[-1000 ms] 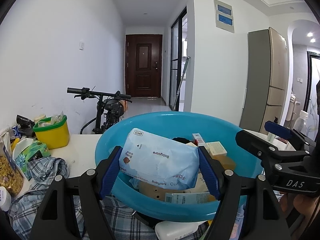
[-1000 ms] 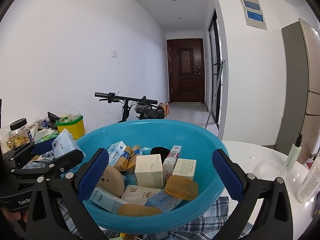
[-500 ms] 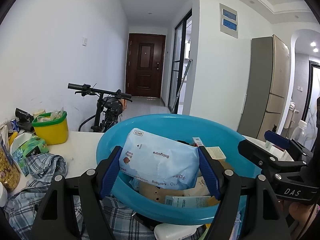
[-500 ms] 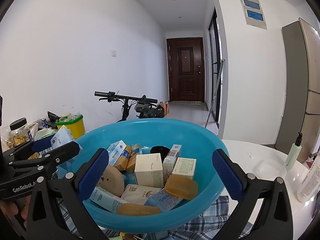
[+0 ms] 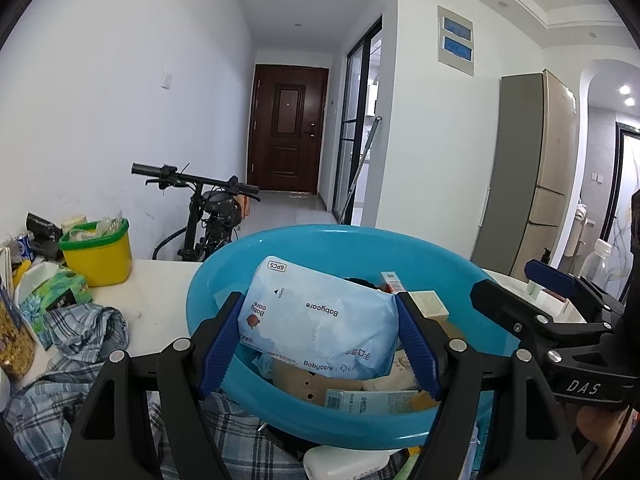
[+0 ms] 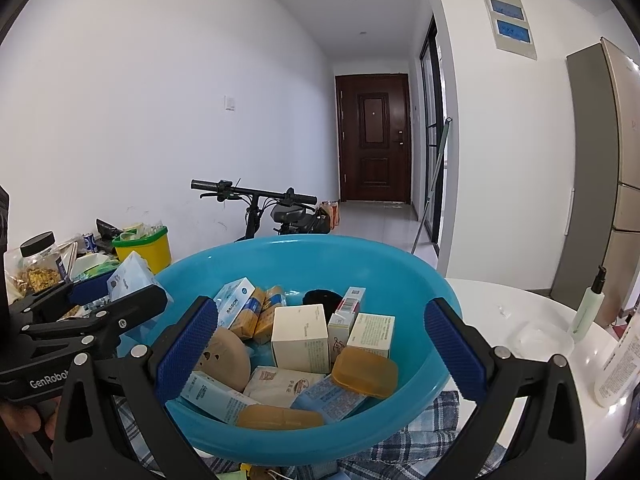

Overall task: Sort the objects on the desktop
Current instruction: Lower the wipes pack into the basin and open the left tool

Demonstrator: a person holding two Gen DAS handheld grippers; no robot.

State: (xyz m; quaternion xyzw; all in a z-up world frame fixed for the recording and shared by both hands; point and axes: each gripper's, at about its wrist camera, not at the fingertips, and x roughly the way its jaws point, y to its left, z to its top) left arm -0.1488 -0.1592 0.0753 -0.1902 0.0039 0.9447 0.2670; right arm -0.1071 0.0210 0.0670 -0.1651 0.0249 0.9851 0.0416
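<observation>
My left tongs (image 5: 318, 344) hold the pale-blue wipes pack (image 5: 316, 320) over the blue basin (image 5: 224, 280) on the table, right tongs (image 6: 320, 352) wide and empty; next I lower and release it.

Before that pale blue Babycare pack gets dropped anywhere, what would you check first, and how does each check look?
1. Left gripper pads clamp the Babycare pack: ok.
2. Pack is over the blue basin: ok.
3. Right gripper is open and holds nothing: ok.
4. Room in the basin among the boxes and the amber soap bar: cannot tell.
5. Basin sits steady on the plaid cloth: cannot tell.
</observation>
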